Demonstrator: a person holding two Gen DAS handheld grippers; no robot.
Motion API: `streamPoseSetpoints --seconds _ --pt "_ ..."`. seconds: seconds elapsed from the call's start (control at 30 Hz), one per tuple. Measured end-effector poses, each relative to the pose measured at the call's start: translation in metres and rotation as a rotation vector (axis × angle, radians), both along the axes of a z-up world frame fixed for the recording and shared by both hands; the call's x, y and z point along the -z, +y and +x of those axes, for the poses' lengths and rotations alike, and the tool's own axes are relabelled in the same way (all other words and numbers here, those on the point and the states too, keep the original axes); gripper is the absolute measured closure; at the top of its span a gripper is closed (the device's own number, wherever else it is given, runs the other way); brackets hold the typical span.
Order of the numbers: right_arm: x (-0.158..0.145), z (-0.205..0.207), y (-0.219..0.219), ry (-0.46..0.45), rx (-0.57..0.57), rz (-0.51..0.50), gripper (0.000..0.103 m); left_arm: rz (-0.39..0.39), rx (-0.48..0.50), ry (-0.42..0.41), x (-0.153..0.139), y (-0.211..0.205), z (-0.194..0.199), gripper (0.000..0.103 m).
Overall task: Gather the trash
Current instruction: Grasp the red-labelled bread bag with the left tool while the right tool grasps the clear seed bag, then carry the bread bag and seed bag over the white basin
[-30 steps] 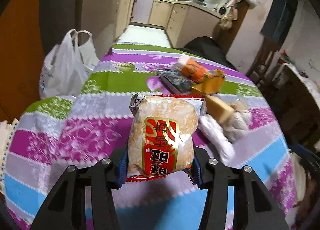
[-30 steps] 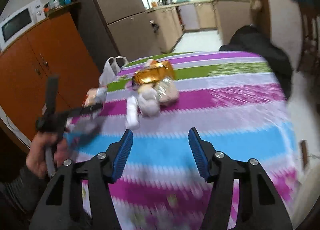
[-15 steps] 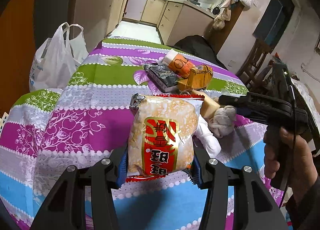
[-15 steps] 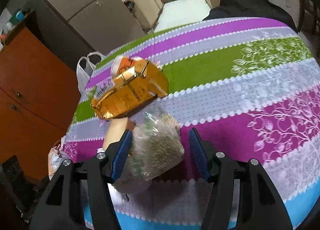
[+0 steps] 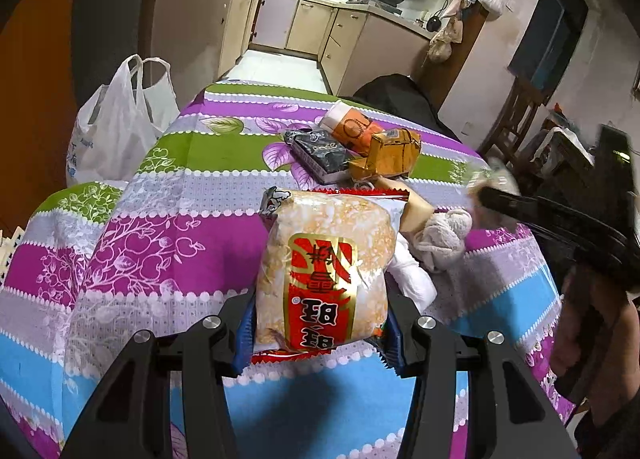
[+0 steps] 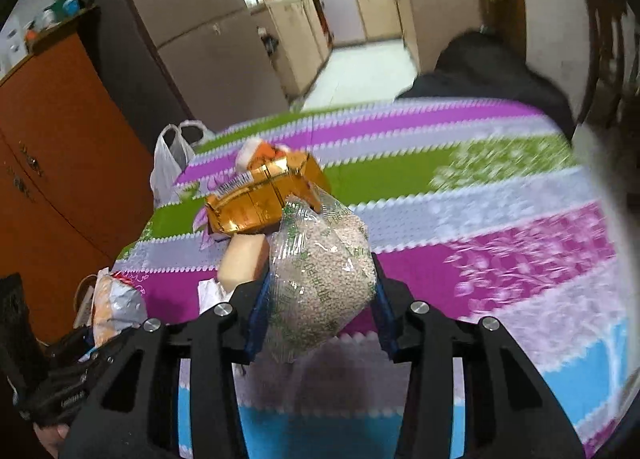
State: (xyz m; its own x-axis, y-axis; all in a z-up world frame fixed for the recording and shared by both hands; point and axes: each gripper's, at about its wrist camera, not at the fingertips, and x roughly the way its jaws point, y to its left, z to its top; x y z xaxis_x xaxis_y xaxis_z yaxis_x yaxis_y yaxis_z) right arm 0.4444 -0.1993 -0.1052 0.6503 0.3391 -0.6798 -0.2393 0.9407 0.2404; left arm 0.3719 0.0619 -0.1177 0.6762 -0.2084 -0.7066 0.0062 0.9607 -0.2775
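The left gripper (image 5: 320,323) is clamped on a rice-cracker packet (image 5: 326,271) above the striped tablecloth (image 5: 180,187). The right gripper (image 6: 318,315) pinches a clear grain bag (image 6: 320,275); a gold wrapper (image 6: 260,199) lies at its eleven o'clock, a white plastic bag (image 5: 116,123) at ten.

The left wrist view looks forward along its jaws, close above the near edge of the striped surface (image 5: 180,195), facing the kitchen beyond. The right wrist view looks along its own jaws from the surface's right side, angled leftward toward the orange cupboard (image 6: 60,147). Both share the gold box (image 5: 394,153) (image 6: 260,199), white bag (image 5: 116,127) (image 6: 170,159) and kitchen.
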Motion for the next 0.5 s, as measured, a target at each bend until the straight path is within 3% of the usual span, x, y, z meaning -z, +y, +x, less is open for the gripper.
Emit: streamPoseSetpoints --seconds 0.2,0.5 --pt "-0.024 -0.079 -0.016 -0.155 0.011 -0.074 0.061 0.008 -0.014 -0.055 -0.018 -0.005 -0.024 0.051" --pt "-0.036 -0.169 -0.024 -0.281 0.082 -0.118 0.061 0.005 0.043 -0.148 -0.053 -0.037 -0.078 0.051"
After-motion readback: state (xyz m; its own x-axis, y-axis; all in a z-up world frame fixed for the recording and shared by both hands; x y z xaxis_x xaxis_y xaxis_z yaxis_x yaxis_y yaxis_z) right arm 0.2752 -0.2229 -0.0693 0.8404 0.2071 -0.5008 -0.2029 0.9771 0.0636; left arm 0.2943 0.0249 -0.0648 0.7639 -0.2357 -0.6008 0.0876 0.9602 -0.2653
